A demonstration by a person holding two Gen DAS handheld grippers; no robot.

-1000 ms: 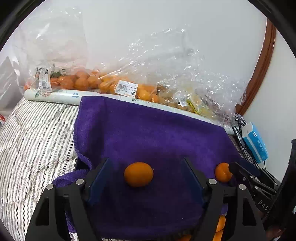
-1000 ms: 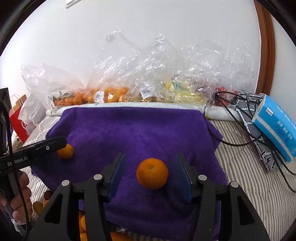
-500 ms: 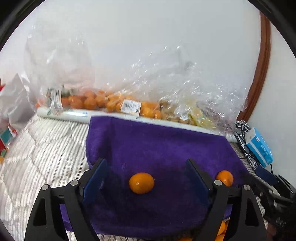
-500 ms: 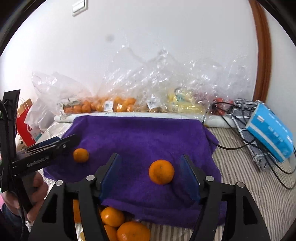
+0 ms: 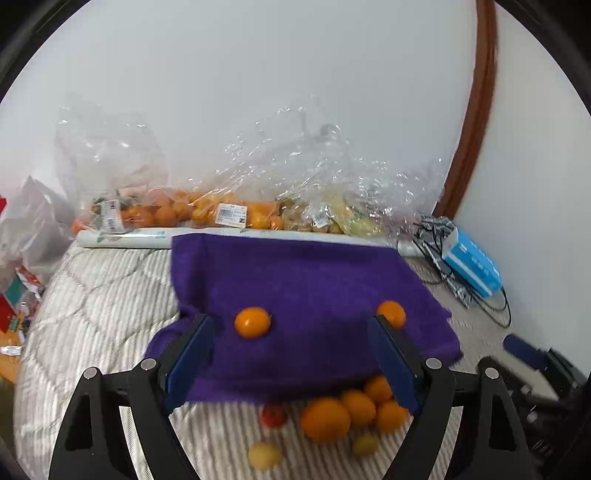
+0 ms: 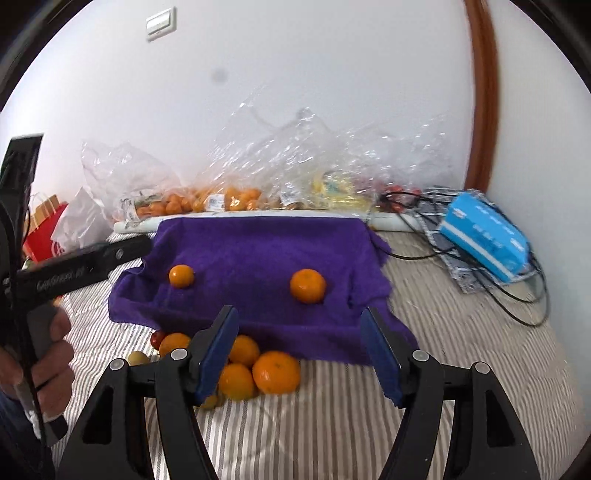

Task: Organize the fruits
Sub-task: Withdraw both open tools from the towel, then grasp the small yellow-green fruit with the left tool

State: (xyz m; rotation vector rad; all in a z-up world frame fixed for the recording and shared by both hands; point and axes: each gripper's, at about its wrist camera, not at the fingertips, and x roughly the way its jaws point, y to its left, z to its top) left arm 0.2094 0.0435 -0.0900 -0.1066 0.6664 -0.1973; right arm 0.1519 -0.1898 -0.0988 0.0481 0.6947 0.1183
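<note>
Purple towel [image 6: 266, 251] holds only two oranges [image 6: 307, 285], while a pile of fruit [image 6: 258, 369] waits just beside its near edge, left gripper [image 5: 291, 354] and right gripper [image 6: 299, 350] both spread apart, empty.

Blue box [image 6: 484, 236] at 3 o'clock, lying on black cables [image 6: 517, 295] and patterned pouch [image 6: 461, 275]. Striped bed cover [image 6: 461, 369] across foreground. Brown curved frame [image 6: 482, 92] at 1 o'clock against white wall [image 6: 314, 66]. Wall switch [image 6: 160, 20] at 11 o'clock. Red paper bag [image 6: 46, 229] at 9 o'clock.
</note>
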